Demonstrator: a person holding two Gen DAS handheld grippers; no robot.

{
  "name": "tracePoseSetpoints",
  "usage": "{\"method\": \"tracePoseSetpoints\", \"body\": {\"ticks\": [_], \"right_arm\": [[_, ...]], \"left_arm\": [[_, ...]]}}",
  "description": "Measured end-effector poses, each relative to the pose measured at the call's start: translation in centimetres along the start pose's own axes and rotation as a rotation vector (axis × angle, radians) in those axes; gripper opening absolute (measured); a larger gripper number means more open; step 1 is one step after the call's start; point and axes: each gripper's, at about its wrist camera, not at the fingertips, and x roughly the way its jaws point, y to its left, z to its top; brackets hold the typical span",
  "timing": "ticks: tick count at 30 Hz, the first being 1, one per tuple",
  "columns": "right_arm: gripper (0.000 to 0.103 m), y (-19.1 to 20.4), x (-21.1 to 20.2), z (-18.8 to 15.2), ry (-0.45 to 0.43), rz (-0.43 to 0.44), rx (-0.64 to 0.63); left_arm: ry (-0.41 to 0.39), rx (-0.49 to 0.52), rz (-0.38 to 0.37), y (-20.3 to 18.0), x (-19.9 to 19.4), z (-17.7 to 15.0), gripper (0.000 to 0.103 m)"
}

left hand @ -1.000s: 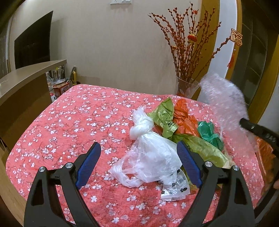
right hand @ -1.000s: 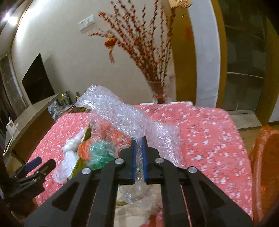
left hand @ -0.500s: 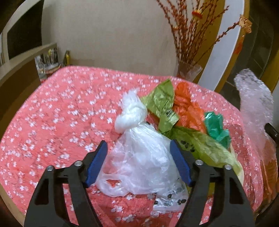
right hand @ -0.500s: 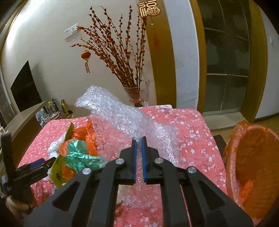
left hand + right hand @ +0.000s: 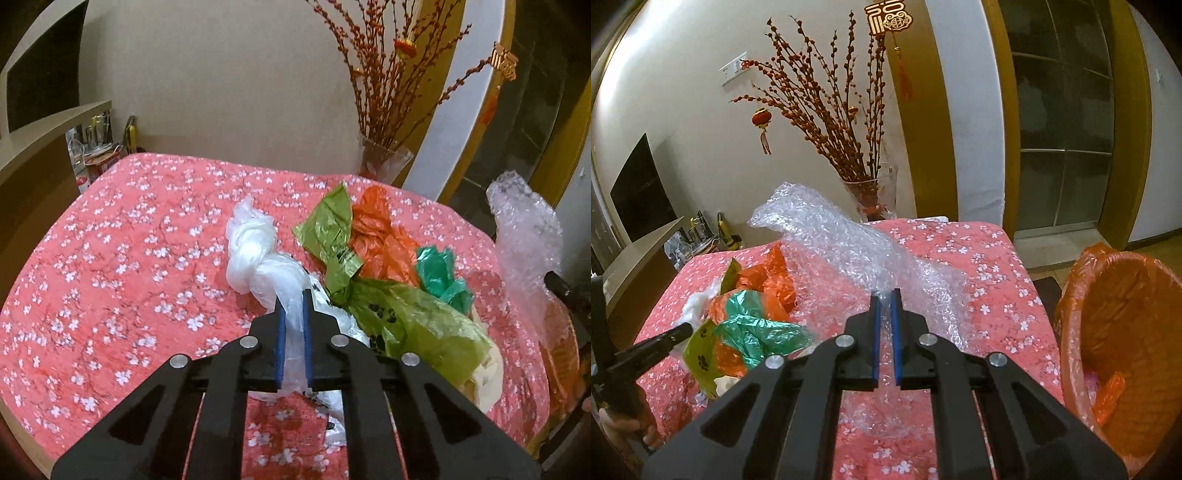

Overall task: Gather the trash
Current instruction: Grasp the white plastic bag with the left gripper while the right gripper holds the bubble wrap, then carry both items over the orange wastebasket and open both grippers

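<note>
My left gripper [image 5: 291,299] is shut on a knotted white plastic bag [image 5: 255,251] that lies on the red flowered tablecloth [image 5: 122,236]. Beside it lie olive green [image 5: 328,229], orange [image 5: 376,229] and teal [image 5: 439,273] bags. My right gripper [image 5: 884,295] is shut on a sheet of bubble wrap [image 5: 842,243] and holds it above the table; the sheet also shows in the left wrist view [image 5: 524,236]. An orange-lined bin [image 5: 1126,332] stands off the table's right edge.
A glass vase with red branches [image 5: 875,192] stands at the table's far edge. A wooden counter with bottles [image 5: 92,133] is at the far left. A dark glass door [image 5: 1063,122] is behind the bin.
My left gripper moved forward onto the white bag and shut on it. My right gripper carried the bubble wrap to the right, bringing the orange bin into view.
</note>
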Motion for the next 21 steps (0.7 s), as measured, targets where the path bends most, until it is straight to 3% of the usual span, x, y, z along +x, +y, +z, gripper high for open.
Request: {"method": "tracePoseSetpoints", "body": {"ticks": [9,21], "right_arm": [[0.007,-0.9,-1.3,0.3,-0.028,-0.016,0.016],[0.007,-4.5,-4.9,0.4,-0.093,-0.105,0.064]], "left_arm": [[-0.086,0.031,-0.058,-1.3,-3.0,1.7,0.007],[-0.132,0.175,-0.257,-9.9,-5.4,2.7,0.007]]}}
